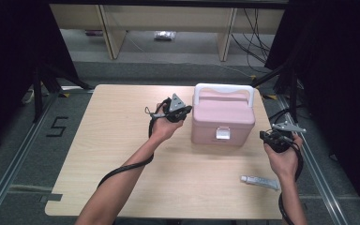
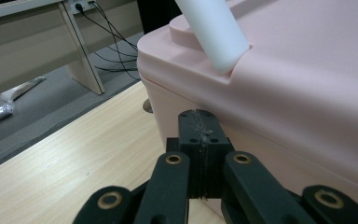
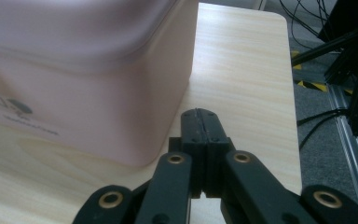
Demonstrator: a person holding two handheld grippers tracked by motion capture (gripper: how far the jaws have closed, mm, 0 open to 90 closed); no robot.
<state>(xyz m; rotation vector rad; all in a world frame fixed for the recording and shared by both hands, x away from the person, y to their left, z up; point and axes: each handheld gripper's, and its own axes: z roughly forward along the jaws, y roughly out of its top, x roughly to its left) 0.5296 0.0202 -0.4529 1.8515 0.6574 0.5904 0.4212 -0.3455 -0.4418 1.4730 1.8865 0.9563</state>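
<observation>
Pink box [image 1: 222,119] w/ white handle [image 2: 213,32]; high view adds tube [image 1: 260,182].

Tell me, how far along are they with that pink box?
Nothing looks done yet: the pink box sits on the table with its lid down and its white latch closed. In hand: the left gripper and right gripper, both shut and empty, flank it. Unlatching seems left, and perhaps the tube goes in.

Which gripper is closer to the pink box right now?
The left gripper: it sits almost against the pink box beside the handle end; the right gripper stands clear of its corner.
</observation>
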